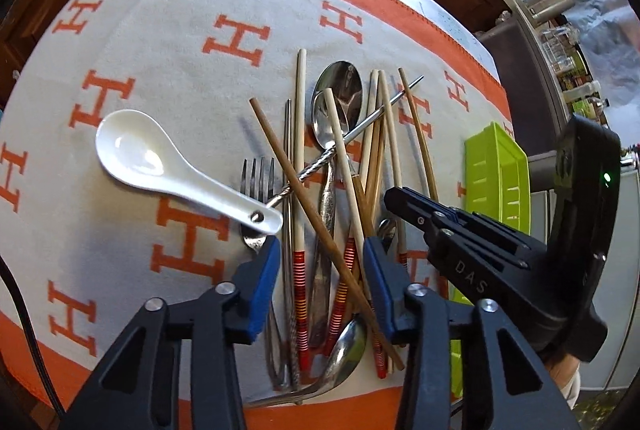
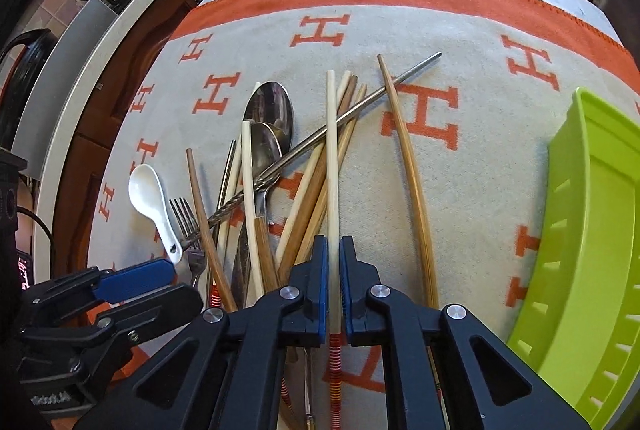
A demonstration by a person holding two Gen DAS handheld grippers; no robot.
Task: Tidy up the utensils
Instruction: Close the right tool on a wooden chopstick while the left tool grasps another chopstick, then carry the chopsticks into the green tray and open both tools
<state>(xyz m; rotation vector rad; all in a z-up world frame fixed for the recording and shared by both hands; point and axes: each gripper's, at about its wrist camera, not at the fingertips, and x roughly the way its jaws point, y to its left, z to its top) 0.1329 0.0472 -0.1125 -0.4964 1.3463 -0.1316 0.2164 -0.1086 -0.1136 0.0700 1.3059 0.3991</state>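
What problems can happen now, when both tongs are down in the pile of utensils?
1. The right tongs pinch one pale chopstick that lies under the metal chopstick. Lifting it may drag that one and scatter the pile.
2. The left tongs straddle several handles at once, including a brown chopstick, so they may grab more than one thing.
3. The two tongs work very close together and could bump each other.

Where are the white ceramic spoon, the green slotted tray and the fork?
white ceramic spoon [image 1: 132, 149]: left wrist view, bowl.
green slotted tray [image 2: 592, 213]: right wrist view, inner wall.
fork [image 1: 259, 175]: left wrist view, tines.
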